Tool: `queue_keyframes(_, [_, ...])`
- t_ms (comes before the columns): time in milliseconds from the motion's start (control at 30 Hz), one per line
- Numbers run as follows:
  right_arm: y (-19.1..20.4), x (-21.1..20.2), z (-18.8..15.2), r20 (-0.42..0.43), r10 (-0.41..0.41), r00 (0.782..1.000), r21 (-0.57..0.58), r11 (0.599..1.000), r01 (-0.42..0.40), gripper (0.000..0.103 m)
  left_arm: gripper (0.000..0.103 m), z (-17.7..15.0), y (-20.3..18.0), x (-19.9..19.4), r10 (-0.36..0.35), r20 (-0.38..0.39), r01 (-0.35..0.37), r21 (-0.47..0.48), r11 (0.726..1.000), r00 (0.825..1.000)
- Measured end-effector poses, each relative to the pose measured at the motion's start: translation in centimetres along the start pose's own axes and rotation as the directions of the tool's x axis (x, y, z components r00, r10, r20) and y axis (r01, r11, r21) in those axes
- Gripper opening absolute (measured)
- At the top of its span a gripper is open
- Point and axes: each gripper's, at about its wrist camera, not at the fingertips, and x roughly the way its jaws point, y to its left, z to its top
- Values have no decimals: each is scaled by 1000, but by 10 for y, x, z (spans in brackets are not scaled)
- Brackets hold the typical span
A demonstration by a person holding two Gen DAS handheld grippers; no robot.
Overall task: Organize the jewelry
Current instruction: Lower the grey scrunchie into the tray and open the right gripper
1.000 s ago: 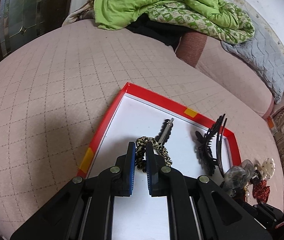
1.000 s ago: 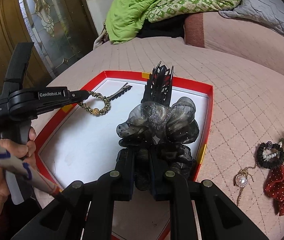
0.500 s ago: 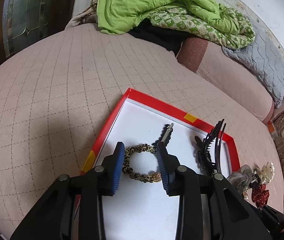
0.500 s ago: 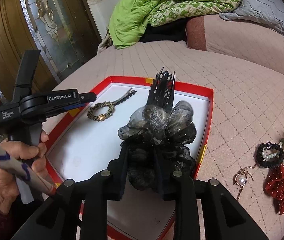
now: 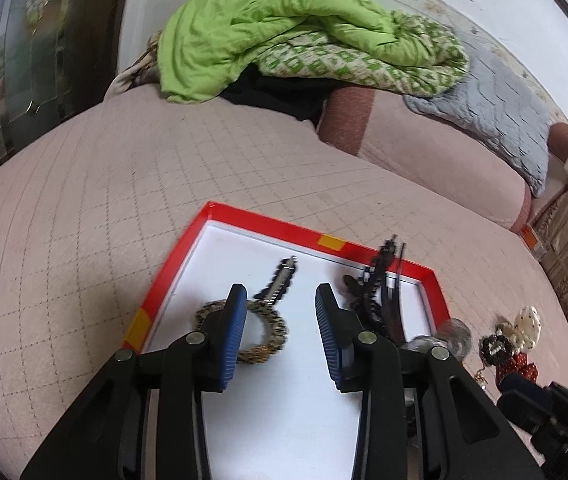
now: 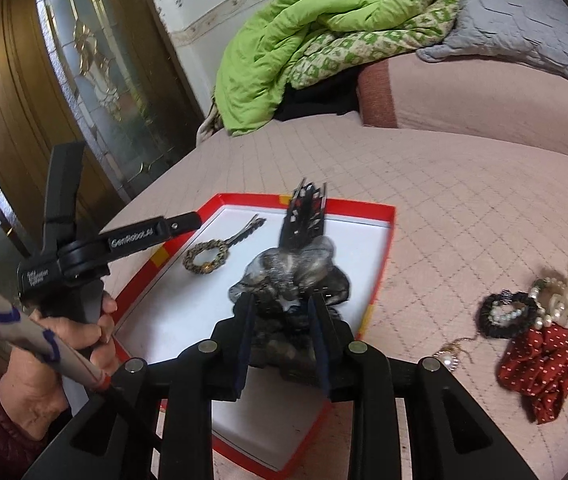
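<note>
Red-rimmed white tray (image 5: 268,222) on pink quilted bed (image 5: 84,216).
Leopard-print scrunchie (image 5: 272,332), black claw clip (image 6: 304,216), grey sheer bow (image 6: 296,268), red white-dotted scrunchie (image 6: 544,364), lime-green blanket (image 5: 268,20).

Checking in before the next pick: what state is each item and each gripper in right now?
left gripper: open, holding nothing
right gripper: open, astride the gauze bow
leopard scrunchie: flat in the tray, released
metal hair clip: lying in the tray, closed
black claw clip: in the tray
gauze bow: in the tray, ungripped
red tray: on the bed
red dotted scrunchie: outside the tray
</note>
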Motion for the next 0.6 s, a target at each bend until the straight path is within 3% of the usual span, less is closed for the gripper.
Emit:
queue_keyframes(367, [-37,-30,1,46,-33,998,89,996,29,32,35,-11,-40,-13,-20,40,16,111,994,999])
queue_keyframes(600, [-59,-53,0,80,-79,994,133,989,68,40,37,-17,-69,-35,-52,72,40,160,986,996])
